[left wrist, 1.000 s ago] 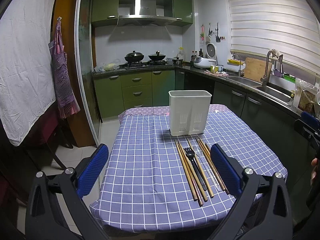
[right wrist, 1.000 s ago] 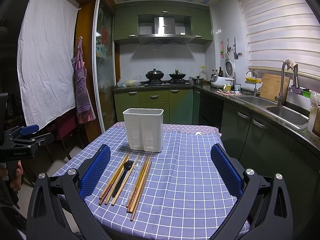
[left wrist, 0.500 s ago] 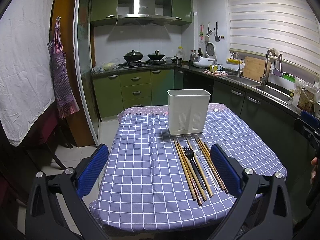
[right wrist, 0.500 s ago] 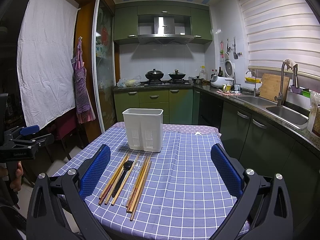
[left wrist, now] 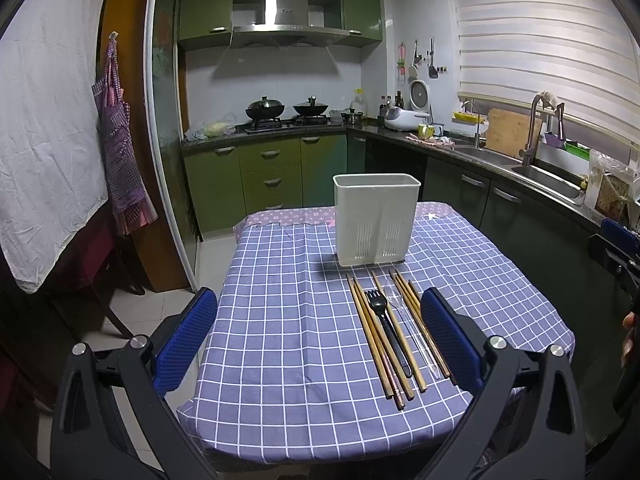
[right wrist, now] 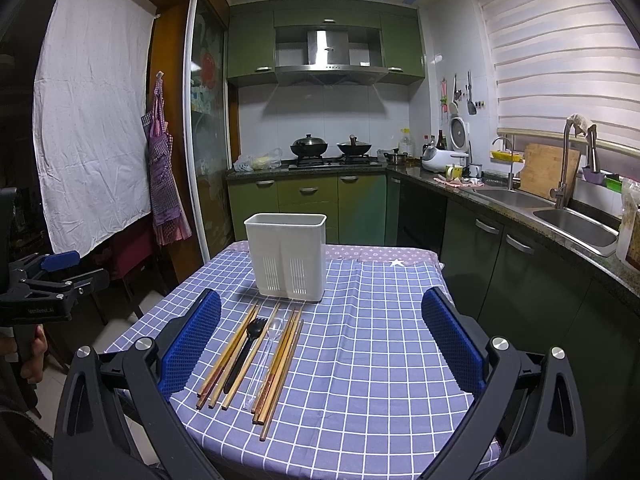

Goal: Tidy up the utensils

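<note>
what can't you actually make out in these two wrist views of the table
- Inside of the white plastic slotted utensil holder: both views, hidden by its own walls.
- Exact count of the wooden chopsticks: both views, they overlap.
- Clear plastic spoon: right view, outline faint against the checked cloth.
- Near table edge: both views, behind the open left gripper and right gripper.
</note>
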The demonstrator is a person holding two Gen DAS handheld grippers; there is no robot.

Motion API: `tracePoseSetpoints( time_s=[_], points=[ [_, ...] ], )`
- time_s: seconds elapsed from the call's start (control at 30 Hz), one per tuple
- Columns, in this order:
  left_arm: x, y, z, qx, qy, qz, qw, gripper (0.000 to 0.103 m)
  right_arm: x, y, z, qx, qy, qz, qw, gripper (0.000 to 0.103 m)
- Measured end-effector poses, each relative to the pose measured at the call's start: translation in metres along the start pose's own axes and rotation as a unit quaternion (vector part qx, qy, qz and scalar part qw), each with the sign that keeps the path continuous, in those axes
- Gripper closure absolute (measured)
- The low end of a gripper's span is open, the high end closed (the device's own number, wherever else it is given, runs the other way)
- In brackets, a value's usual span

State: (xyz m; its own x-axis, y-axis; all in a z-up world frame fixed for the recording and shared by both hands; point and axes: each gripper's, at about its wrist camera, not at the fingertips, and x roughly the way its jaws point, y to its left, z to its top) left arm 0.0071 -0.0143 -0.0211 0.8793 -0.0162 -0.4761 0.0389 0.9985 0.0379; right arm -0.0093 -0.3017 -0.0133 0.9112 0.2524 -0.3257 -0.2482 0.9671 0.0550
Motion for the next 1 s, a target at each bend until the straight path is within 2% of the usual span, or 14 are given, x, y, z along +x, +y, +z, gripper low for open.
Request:
tracePoseSetpoints(
  time_s=[0.07, 0.13, 0.27, 0.33, 0.5, 0.6, 0.63, 0.67, 0.7, 0.73, 0.77, 0.9, 1.0],
  points=[
    [0.009, 0.0, 0.001, 0.001, 0.015, -0.007, 0.9999, 0.006, 0.007, -0.002, 0.001, 0.0, 0.009, -0.013, 1.0, 0.004],
    [0.028, 0.002, 0.001, 0.0, 0.047, -0.01, 0.9988, 0.006, 0.018, -0.003, 0.003, -0.006, 0.021, -0.028, 0.999, 0.004],
    [0.074, 0.006, 0.0, 0.0, 0.117, 0.004, 0.9932, 0.006, 0.054, -0.011, -0.003, -0.005, 0.077, -0.037, 0.996, 0.004],
    [0.102, 0.008, -0.004, -0.006, 0.154, 0.005, 0.988, 0.006, 0.082, -0.017, -0.01, -0.009, 0.119, -0.037, 0.992, 0.004],
    [0.153, 0.005, -0.012, -0.023, 0.229, -0.033, 0.9726, 0.006, 0.148, -0.034, -0.033, 0.023, 0.223, 0.0, 0.975, 0.004],
    [0.182, -0.003, -0.013, -0.029, 0.269, -0.047, 0.9616, 0.007, 0.177, -0.041, -0.041, 0.044, 0.261, 0.022, 0.964, 0.014],
    [0.191, -0.006, -0.013, -0.029, 0.281, -0.048, 0.9582, 0.012, 0.184, -0.043, -0.042, 0.047, 0.27, 0.03, 0.961, 0.021],
    [0.196, -0.009, -0.013, -0.029, 0.289, -0.049, 0.9557, 0.023, 0.192, -0.044, -0.042, 0.051, 0.278, 0.038, 0.958, 0.029],
    [0.204, -0.014, -0.012, -0.03, 0.302, -0.056, 0.9512, 0.026, 0.197, -0.045, -0.043, 0.054, 0.284, 0.04, 0.956, 0.033],
    [0.21, -0.017, -0.011, -0.033, 0.313, -0.065, 0.9469, 0.033, 0.2, -0.046, -0.043, 0.055, 0.292, 0.038, 0.954, 0.042],
    [0.215, -0.021, -0.01, -0.035, 0.322, -0.07, 0.9436, 0.04, 0.205, -0.047, -0.043, 0.052, 0.297, 0.034, 0.953, 0.046],
    [0.232, -0.046, -0.004, -0.029, 0.344, -0.088, 0.9345, 0.048, 0.212, -0.048, -0.043, 0.043, 0.299, 0.024, 0.953, 0.046],
    [0.244, -0.061, -0.004, -0.025, 0.365, -0.092, 0.9262, 0.06, 0.212, -0.048, -0.044, 0.038, 0.301, 0.024, 0.952, 0.046]
  ],
)
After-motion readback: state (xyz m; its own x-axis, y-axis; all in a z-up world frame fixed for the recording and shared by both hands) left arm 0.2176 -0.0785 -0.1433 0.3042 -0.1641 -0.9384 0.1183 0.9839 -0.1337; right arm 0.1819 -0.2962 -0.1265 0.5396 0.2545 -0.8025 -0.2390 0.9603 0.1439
